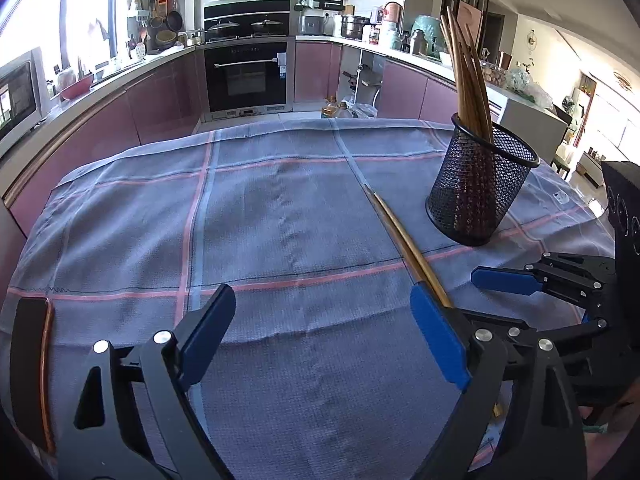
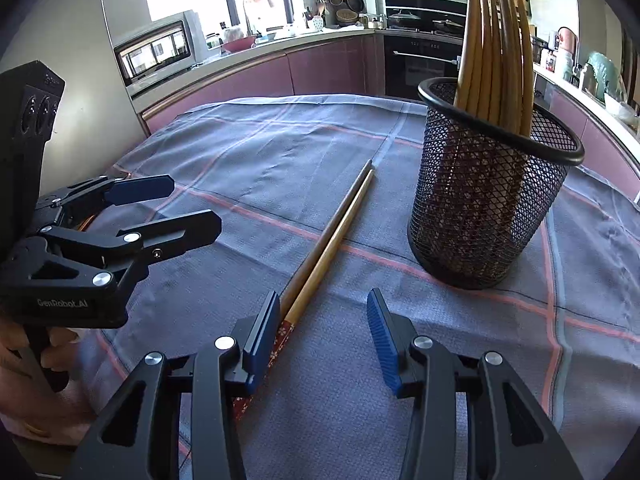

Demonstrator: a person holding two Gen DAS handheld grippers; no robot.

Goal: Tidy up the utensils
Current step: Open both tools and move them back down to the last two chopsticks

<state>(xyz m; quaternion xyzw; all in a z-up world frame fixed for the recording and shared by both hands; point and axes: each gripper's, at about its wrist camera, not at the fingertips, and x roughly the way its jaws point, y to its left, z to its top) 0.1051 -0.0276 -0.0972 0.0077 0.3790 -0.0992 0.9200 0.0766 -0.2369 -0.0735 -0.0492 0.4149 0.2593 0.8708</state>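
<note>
I hold both grippers, left [image 1: 320,340] and right [image 2: 324,336], released above two wooden chopsticks [image 2: 332,236] beside the black mesh holder [image 2: 488,196].

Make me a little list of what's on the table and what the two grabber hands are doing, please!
Table cover: checked cloth, grey-blue with pink lines
Holder: black mesh cup, upright, on the cloth
In the holder: wooden chopsticks, standing, tips up
Loose on the cloth: pair of chopsticks, lying side by side, left of the cup
Left gripper: open, holding nothing
Right gripper: open, low over the thick end of the loose pair
Job left: loose pair not yet in the cup
</note>
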